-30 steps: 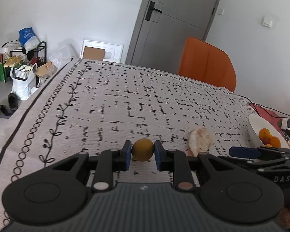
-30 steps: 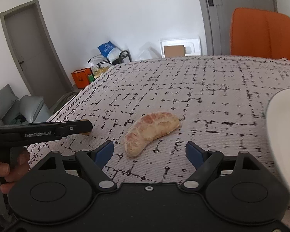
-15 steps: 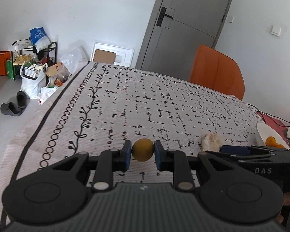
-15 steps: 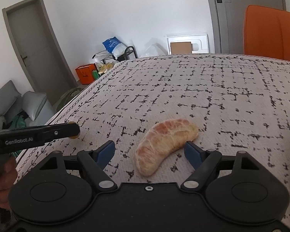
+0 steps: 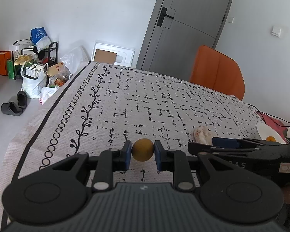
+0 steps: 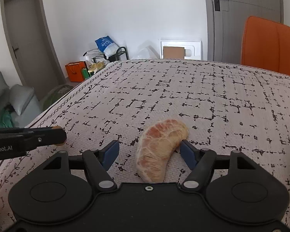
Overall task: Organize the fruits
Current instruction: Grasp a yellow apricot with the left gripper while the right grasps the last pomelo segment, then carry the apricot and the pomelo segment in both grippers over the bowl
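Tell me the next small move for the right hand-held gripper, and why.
Probably finish closing the right hand-held gripper on the pomelo segment. Its jaws have just been closing, the segment lies on the tablecloth between them, and the left pad is not yet touching it.

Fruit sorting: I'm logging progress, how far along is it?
Done: an orange already sits in the white bowl. In hand: the left hand-held gripper clamps a small yellow fruit; the right hand-held gripper has just been closing around the pomelo segment on the tablecloth. Left: bowling both.
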